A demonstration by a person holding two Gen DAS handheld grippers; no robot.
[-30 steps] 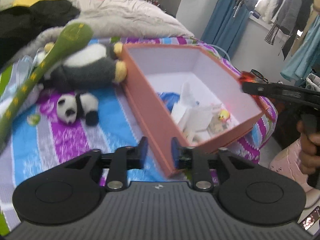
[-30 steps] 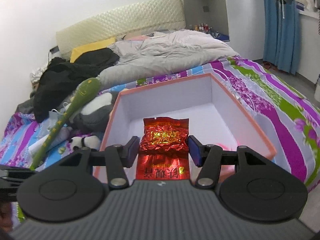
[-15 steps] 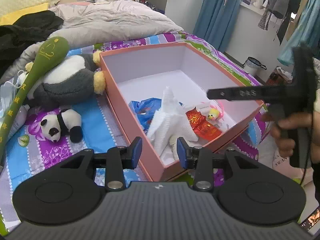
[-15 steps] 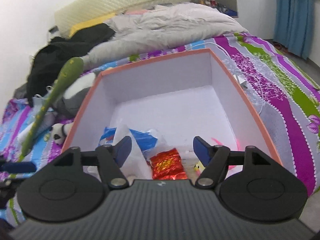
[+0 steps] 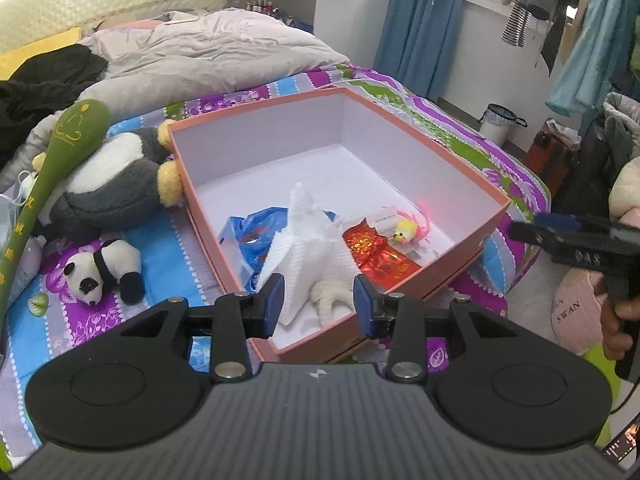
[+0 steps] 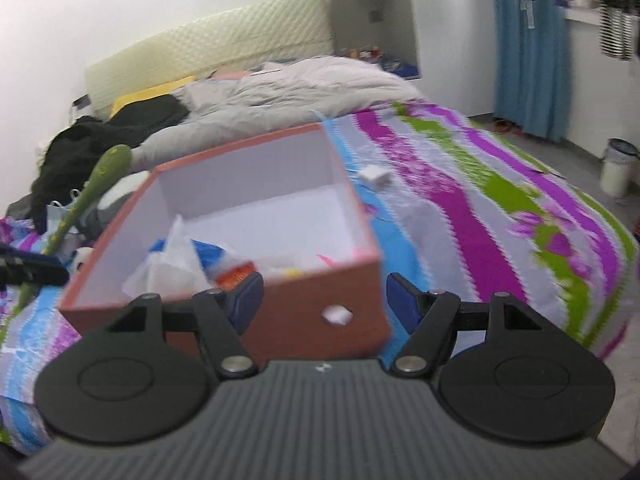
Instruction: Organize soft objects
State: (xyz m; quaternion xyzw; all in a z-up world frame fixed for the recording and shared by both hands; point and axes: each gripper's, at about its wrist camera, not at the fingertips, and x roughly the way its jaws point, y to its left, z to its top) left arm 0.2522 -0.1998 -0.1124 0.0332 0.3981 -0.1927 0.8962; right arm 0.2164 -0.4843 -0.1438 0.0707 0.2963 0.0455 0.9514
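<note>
Fingers of left gripper [image 5: 318,300] are gaping wide, empty, hovering over box [image 5: 404,128] near wall; right gripper [image 6: 322,300] is also gaping, empty, outside box front. Next grab is probably small panda [image 5: 102,266] at 9 o'clock on bedspread [image 5: 56,328]: drop low, pinch across belly. Panda is lying with long axis 8-to-2, head toward 8. Big penguin plush [image 5: 108,184] at 10.

Both grippers, left gripper [image 5: 318,300] and right gripper [image 6: 323,297], share black linkage arms, blue fingertip pads, silver pivot screws (behind the fingers), ribbed grey bodies
</note>
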